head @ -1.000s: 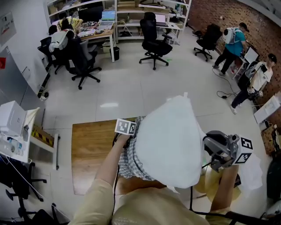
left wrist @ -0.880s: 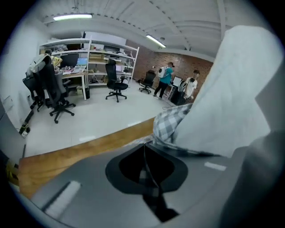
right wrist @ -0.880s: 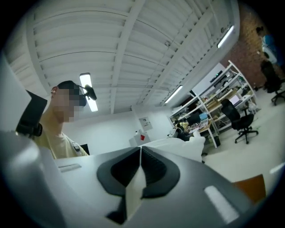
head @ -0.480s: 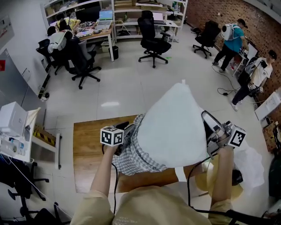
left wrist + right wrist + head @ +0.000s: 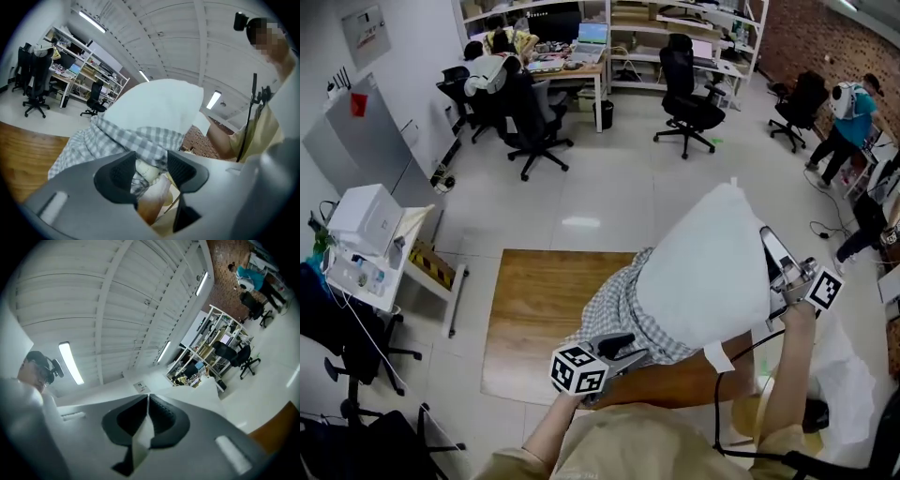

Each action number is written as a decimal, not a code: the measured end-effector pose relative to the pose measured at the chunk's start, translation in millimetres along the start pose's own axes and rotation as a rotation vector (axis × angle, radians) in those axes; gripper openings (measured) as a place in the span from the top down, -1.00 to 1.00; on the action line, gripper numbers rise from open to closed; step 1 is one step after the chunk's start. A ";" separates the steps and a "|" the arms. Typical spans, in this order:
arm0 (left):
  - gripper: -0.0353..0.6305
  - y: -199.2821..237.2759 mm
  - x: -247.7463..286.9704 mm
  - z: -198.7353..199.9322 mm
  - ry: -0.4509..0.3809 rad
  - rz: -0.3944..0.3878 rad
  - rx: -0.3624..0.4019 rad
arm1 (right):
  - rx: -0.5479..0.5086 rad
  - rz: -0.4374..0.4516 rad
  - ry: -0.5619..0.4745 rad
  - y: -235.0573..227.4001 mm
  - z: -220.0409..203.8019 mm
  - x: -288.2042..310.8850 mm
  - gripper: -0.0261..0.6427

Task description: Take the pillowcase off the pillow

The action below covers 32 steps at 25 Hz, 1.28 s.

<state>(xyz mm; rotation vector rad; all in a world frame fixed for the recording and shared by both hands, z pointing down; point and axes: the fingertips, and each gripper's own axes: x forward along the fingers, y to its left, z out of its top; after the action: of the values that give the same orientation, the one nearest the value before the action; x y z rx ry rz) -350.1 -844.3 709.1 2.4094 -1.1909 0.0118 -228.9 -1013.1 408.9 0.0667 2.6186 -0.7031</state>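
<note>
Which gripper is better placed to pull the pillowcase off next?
Left. The left gripper, jaws just opening, straddles the pillowcase hem unpressed; the right gripper is shut on the pillow, holding it up.

Shirt (image 5: 628, 452): pale yellow, short sleeves.
Left gripper (image 5: 630, 347), just ahead of shirt: grey plastic body, dark ribbed pads (image 5: 123, 173), white cube (image 5: 579, 369) with black square markers. Jaws just been opening, checked pillowcase (image 5: 609, 309) in gap, not pinched.
Right gripper (image 5: 772, 251), off shirt's right side: same grey, matching marked cube (image 5: 825, 289).
Black cable (image 5: 715, 412) runs from it down to shirt.
Black camera (image 5: 241, 20) on head, above shirt.
</note>
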 end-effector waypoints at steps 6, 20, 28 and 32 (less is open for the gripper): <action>0.83 36.8 25.2 -28.5 -0.033 0.238 -0.121 | 0.019 0.046 0.011 15.2 1.6 6.2 0.89; 0.85 139.4 8.7 -173.1 0.127 0.423 -0.256 | 0.163 0.104 -0.056 12.5 -15.6 -34.6 0.91; -0.03 42.0 -69.3 -24.5 -0.220 0.305 0.119 | 0.057 0.079 0.030 31.1 -30.8 -55.8 0.91; 0.00 73.0 -55.3 32.5 -0.302 0.292 0.103 | -0.004 0.039 0.080 20.8 -26.3 -69.3 0.91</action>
<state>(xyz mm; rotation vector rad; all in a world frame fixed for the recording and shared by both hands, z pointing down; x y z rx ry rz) -446.0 -854.0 697.2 2.3600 -1.7093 -0.2115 -173.0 -977.8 448.3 0.1475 2.6866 -0.6948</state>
